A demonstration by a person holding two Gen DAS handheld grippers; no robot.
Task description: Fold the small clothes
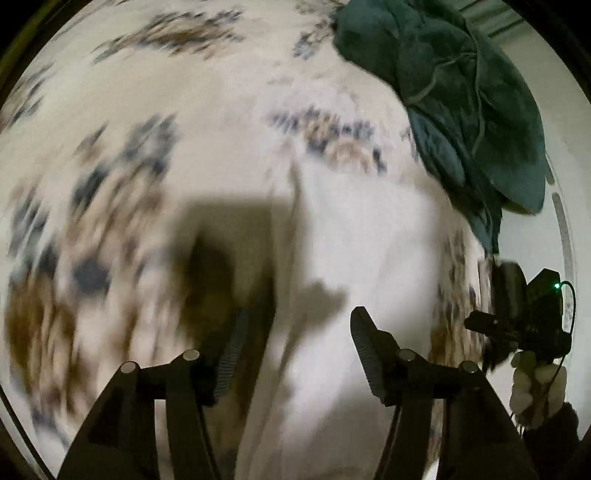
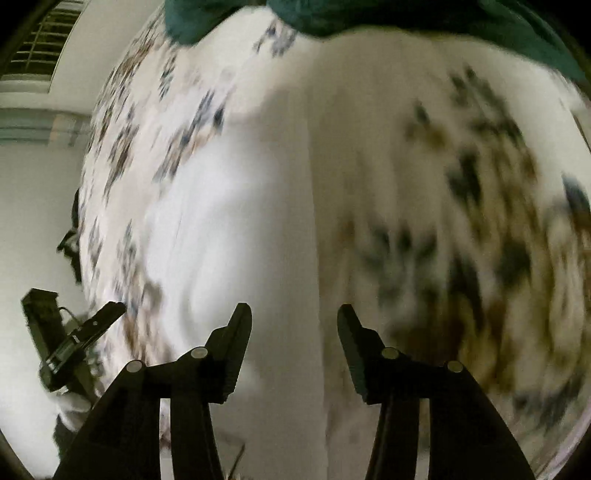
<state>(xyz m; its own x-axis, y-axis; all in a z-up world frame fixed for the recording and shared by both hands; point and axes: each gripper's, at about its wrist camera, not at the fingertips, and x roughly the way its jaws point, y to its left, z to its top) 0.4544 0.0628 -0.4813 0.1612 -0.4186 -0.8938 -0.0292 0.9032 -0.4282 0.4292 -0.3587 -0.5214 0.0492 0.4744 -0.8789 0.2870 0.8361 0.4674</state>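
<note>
A white garment (image 1: 373,240) lies spread on a floral-patterned cover (image 1: 110,177); both views are blurred. My left gripper (image 1: 300,314) hangs open above the white garment's left part, nothing between its fingers. My right gripper (image 2: 293,308) is also open and empty, above the same white garment (image 2: 240,221). At the far edge lies a crumpled dark teal garment (image 1: 461,92), which fills the top edge of the right wrist view as the teal garment (image 2: 332,14). The right gripper's body (image 1: 532,314) shows at the right of the left wrist view, held by a hand (image 1: 535,380).
The floral cover (image 2: 472,192) stretches to the right of the white garment. The left gripper's body (image 2: 74,343) sits at the cover's left edge in the right wrist view. A white wall and a window blind (image 2: 40,40) are beyond that edge.
</note>
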